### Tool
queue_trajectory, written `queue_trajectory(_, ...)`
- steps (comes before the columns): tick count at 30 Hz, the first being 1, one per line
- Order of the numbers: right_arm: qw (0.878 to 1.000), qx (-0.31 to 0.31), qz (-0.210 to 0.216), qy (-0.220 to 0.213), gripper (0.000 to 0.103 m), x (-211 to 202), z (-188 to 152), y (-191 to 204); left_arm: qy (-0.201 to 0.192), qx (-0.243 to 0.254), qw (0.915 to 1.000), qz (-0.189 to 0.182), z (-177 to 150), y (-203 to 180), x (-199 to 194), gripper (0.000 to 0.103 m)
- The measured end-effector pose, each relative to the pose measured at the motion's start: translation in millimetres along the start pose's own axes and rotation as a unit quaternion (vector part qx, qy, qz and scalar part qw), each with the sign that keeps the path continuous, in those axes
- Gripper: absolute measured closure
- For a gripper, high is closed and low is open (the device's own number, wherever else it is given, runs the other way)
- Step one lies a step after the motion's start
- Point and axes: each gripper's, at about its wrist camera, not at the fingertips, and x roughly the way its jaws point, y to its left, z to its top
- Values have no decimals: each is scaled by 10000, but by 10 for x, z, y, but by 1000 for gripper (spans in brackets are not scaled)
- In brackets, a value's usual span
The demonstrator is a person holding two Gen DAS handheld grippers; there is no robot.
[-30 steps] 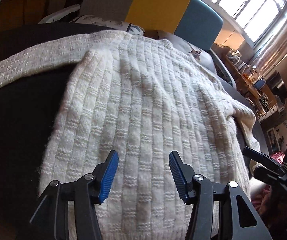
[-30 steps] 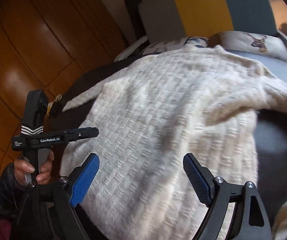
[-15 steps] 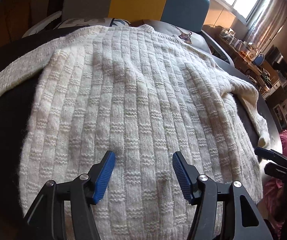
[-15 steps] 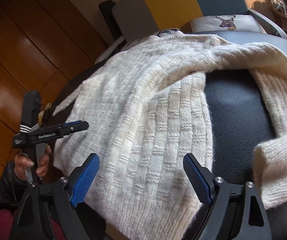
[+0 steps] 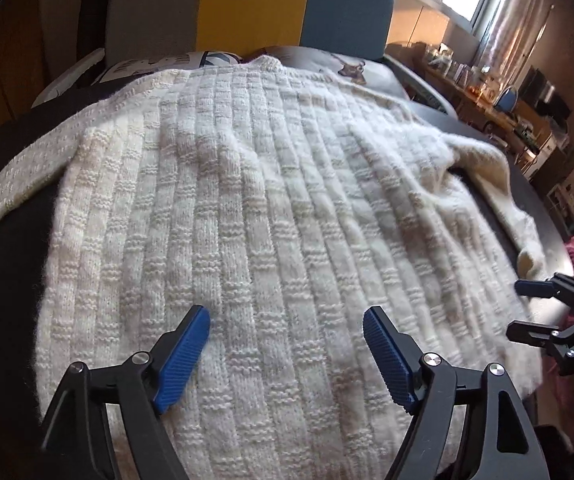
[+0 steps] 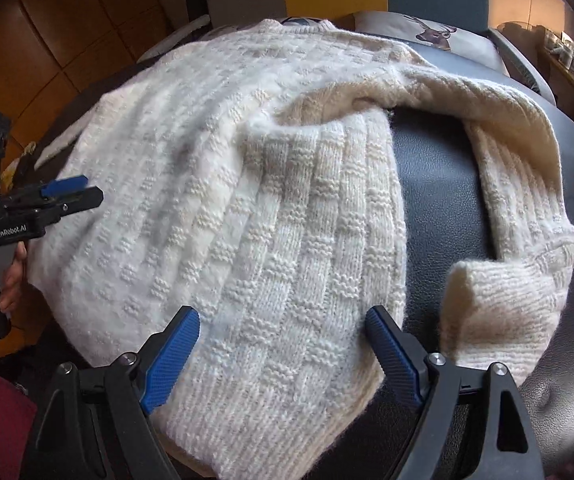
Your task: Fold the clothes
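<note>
Black leather surface (image 6: 439, 200) holds cream sweater (image 5: 271, 240); both grippers' fingers (image 5: 183, 356) (image 6: 171, 356) spread, empty.

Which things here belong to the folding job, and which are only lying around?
For the job:
- cream knit sweater
- left claw, open
- right claw, open

Only lying around:
- deer-print pillow
- cluttered shelf near the window

One cream knitted sweater (image 5: 271, 216), two hand-held grippers, left (image 5: 287, 344) and right (image 6: 283, 344), two pillows (image 6: 431, 34)
</note>
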Motion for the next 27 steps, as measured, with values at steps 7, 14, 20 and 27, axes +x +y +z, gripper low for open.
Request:
queue_trajectory(7,9935,603,810,-526,16,-57,448,-213,-561,347,9976,-224,389,-155,-131,26)
queue_trajectory(14,9962,432,725,-210,16,308,879,-217,-500,978,9936,270,830,-341,254,33)
queue_trajectory(20,9993,157,242,248,18,650,1089,-239,-152,1197,9904,677,1086,-387,675,59)
queue_trajectory(27,9972,-230,-680,207,18,678,800,-372,86,1141,9861,1202,990,-400,1040,76)
